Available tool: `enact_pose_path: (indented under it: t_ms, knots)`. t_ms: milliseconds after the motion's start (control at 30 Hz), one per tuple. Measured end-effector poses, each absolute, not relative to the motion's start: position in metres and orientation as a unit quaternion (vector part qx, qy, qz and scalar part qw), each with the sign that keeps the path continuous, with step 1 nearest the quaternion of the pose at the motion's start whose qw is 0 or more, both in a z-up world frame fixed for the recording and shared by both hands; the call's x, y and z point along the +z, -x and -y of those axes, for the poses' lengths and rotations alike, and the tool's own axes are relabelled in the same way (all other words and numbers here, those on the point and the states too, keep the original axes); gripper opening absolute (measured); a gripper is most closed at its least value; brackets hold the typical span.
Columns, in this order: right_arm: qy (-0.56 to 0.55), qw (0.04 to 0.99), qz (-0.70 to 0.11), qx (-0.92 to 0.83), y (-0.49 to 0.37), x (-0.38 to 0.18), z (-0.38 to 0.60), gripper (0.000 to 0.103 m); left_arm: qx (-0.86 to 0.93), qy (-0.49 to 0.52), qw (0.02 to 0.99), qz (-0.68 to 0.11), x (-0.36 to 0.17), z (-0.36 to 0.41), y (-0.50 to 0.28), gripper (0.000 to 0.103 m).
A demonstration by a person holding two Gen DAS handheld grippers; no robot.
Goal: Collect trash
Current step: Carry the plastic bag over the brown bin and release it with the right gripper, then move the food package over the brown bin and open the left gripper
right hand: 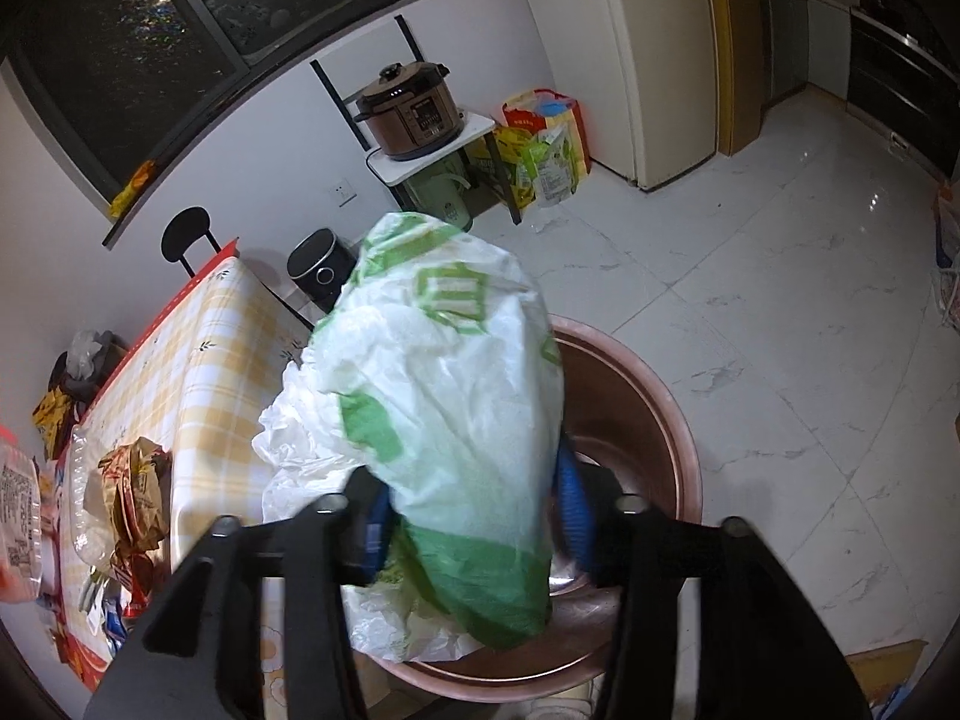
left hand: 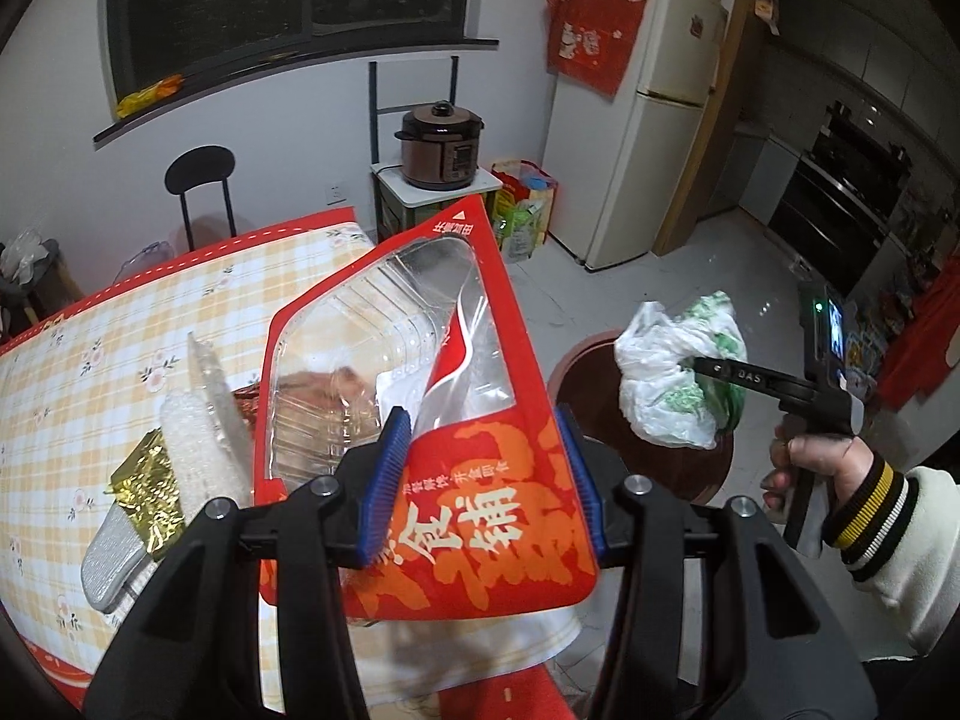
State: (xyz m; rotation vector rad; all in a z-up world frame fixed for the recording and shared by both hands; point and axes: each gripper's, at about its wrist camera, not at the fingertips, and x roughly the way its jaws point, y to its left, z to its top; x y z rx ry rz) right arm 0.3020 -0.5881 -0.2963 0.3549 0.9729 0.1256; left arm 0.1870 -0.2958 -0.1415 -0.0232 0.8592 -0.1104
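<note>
The left gripper (left hand: 486, 480) pinches a glossy red windowed snack pouch (left hand: 420, 420) that could snag the table edge. Beyond, the right gripper (right hand: 474, 516), jaws spread, loosely brackets a crumpled white-green plastic bag (right hand: 444, 396) above the round brown bin (right hand: 648, 414); it might drift outside.

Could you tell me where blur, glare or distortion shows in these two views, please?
Left wrist view: mostly sharp, the window sill bowed by the fisheye, corners dark. Right wrist view: the plastic bag and blue pads smeared by motion, glare patches on the floor tiles.
</note>
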Motion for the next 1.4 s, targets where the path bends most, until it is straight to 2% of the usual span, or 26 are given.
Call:
enact_pose_path:
  t_ms: [67,267,500,767,933,1200,1300,1367,1400]
  knots:
    - [-0.171,0.869,-0.460,0.067,-0.302,-0.294,0.593,0.071,-0.058,0.008,0.906,-0.418,-0.143,0.306,-0.190,0.050]
    - [-0.178,0.878,-0.437,0.074,-0.292,-0.277,0.612,0.084,-0.079,-0.001,0.902,-0.424,-0.150,0.327,-0.204,0.050]
    - [-0.176,0.874,-0.448,0.067,-0.286,-0.276,0.626,0.086,-0.107,-0.015,0.898,-0.427,-0.155,0.355,-0.217,0.050]
    - [-0.199,0.888,-0.411,0.053,-0.266,-0.249,0.644,0.098,-0.130,-0.025,0.891,-0.435,-0.162,0.373,-0.229,0.050]
    - [-0.208,0.893,-0.398,0.035,-0.246,-0.236,0.664,0.098,-0.163,-0.028,0.874,-0.456,-0.177,0.395,-0.248,0.050]
    - [-0.240,0.888,-0.392,-0.026,-0.209,-0.242,0.714,0.098,-0.230,-0.050,0.818,-0.525,-0.231,0.457,-0.295,0.050]
    - [-0.248,0.885,-0.391,-0.047,-0.195,-0.246,0.728,0.098,-0.249,-0.065,0.804,-0.537,-0.246,0.479,-0.308,0.057]
    - [-0.253,0.884,-0.390,-0.057,-0.188,-0.246,0.735,0.098,-0.260,-0.073,0.800,-0.536,-0.252,0.490,-0.316,0.073]
    - [-0.254,0.883,-0.389,-0.062,-0.184,-0.246,0.739,0.098,-0.265,-0.078,0.800,-0.533,-0.253,0.496,-0.319,0.078]
